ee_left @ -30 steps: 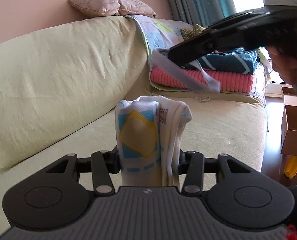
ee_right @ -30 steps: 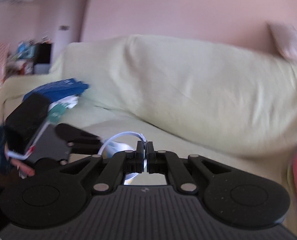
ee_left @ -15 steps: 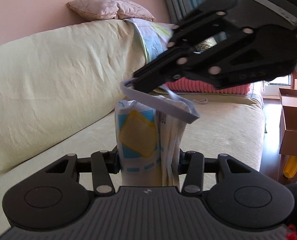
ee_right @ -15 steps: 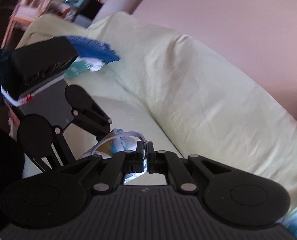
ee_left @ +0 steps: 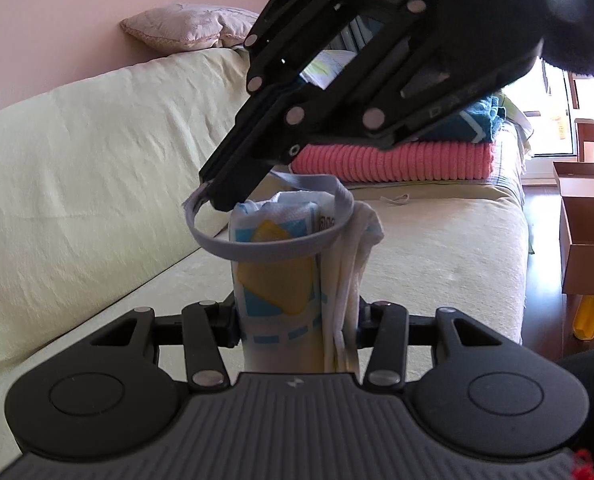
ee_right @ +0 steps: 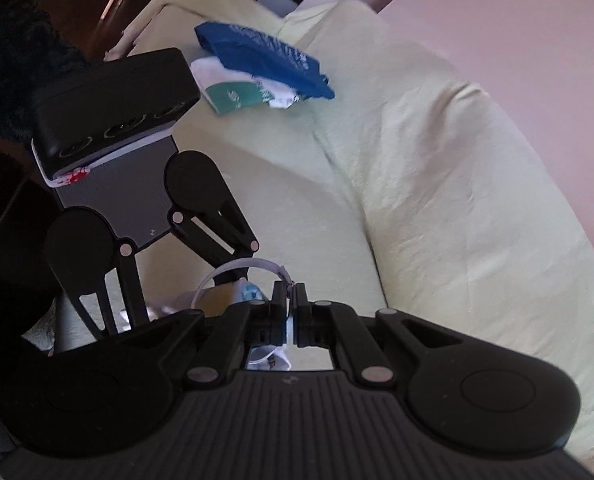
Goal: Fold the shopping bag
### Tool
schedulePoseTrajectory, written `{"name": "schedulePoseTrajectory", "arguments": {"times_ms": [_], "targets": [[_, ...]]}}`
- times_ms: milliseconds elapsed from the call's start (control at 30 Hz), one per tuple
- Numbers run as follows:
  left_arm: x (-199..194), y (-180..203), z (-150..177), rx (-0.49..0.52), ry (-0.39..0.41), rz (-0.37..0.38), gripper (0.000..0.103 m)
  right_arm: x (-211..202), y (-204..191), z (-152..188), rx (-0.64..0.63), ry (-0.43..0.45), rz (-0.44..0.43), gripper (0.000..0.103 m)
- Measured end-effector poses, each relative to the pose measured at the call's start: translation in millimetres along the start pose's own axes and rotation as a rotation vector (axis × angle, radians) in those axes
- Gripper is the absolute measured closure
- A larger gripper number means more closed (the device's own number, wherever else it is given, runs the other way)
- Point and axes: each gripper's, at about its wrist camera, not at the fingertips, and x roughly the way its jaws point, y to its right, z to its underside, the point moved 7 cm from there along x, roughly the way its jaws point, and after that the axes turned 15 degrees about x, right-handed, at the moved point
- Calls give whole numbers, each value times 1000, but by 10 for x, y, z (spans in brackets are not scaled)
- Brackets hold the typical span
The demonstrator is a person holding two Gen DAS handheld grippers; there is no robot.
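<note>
While left gripper (ee_left: 297,322) clamps the rolled shopping bag (ee_left: 285,276) upright, right gripper (ee_right: 291,322) pinches its grey strap (ee_left: 273,246), looped loosely around the roll's top above the sofa (ee_left: 77,168).

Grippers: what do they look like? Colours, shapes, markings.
Both are matte black. The left gripper has a ribbed grey deck, round black caps, slotted linkage arms and silver rivets. The right gripper matches, with faint embossed lettering on its side. Dark fuzzy sleeve behind it.

Window glare, fisheye-bent edges
</note>
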Motion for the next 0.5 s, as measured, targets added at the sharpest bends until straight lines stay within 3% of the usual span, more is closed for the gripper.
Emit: {"name": "schedulePoseTrajectory", "arguments": {"times_ms": [200,333,500], "targets": [[-6,20,-4,5,6,-4,51,124,110,35,23,-159,-17,102],[-1,1,12,-22,14,-2,51,191,267,109,120,-245,-78,101],[-1,-12,30,-37,29,7,51,196,433,212,303,-281,-165,101]]}}
